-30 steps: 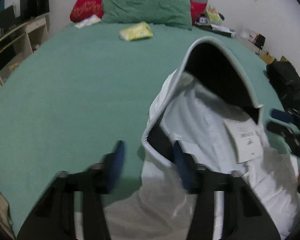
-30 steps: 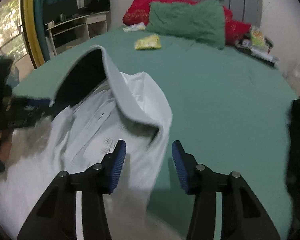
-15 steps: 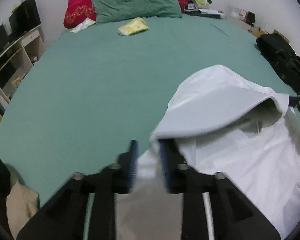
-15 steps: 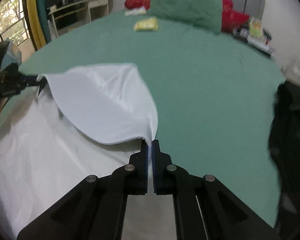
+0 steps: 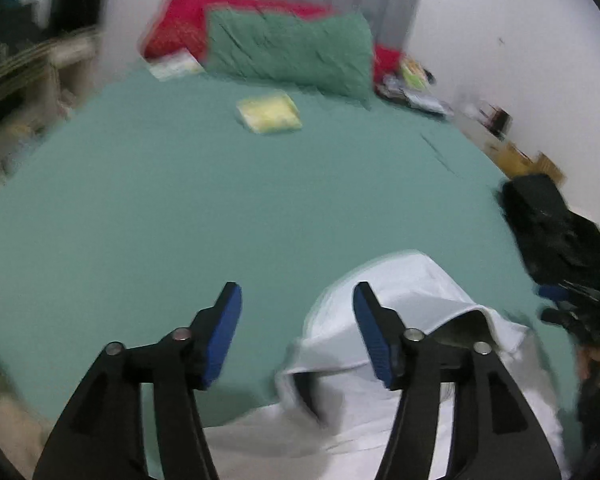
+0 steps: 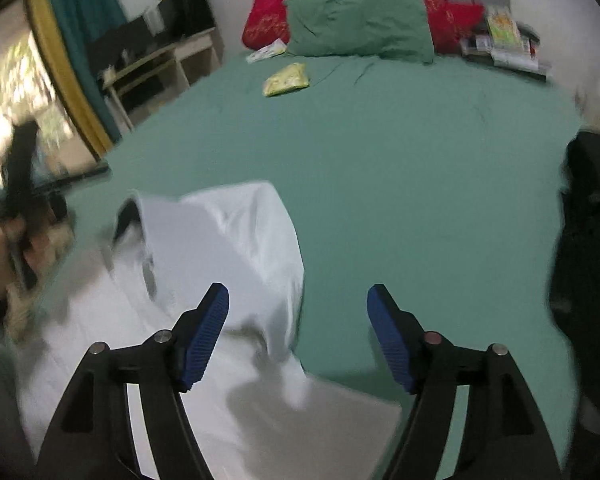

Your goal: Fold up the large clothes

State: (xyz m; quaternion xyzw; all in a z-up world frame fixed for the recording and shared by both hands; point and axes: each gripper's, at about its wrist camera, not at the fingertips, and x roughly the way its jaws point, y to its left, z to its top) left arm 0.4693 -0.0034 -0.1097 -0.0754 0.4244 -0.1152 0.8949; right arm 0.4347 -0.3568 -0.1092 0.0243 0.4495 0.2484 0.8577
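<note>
A large white garment (image 5: 396, 292) lies bunched at the near edge of the green bed (image 5: 220, 200), its top part folded over into a loose hump. My left gripper (image 5: 298, 330) is open and empty, its right finger against the hump's left side. In the right wrist view the same garment (image 6: 236, 240) sits left of centre. My right gripper (image 6: 298, 328) is open and empty, with the hump's right edge between its fingers. The other gripper shows blurred at the far left (image 6: 20, 184).
A green pillow (image 5: 292, 52) on red pillows (image 5: 180, 20) lies at the headboard, with a yellow packet (image 5: 270, 114) in front. A black bag (image 5: 560, 232) sits at the bed's right side. Shelves (image 6: 156, 64) stand left. Clutter (image 6: 504, 40) lies by the pillows.
Both grippers were shut on the garment's raised edge half a second ago. Both have opened, and the fabric has dropped into a folded hump on the bed.
</note>
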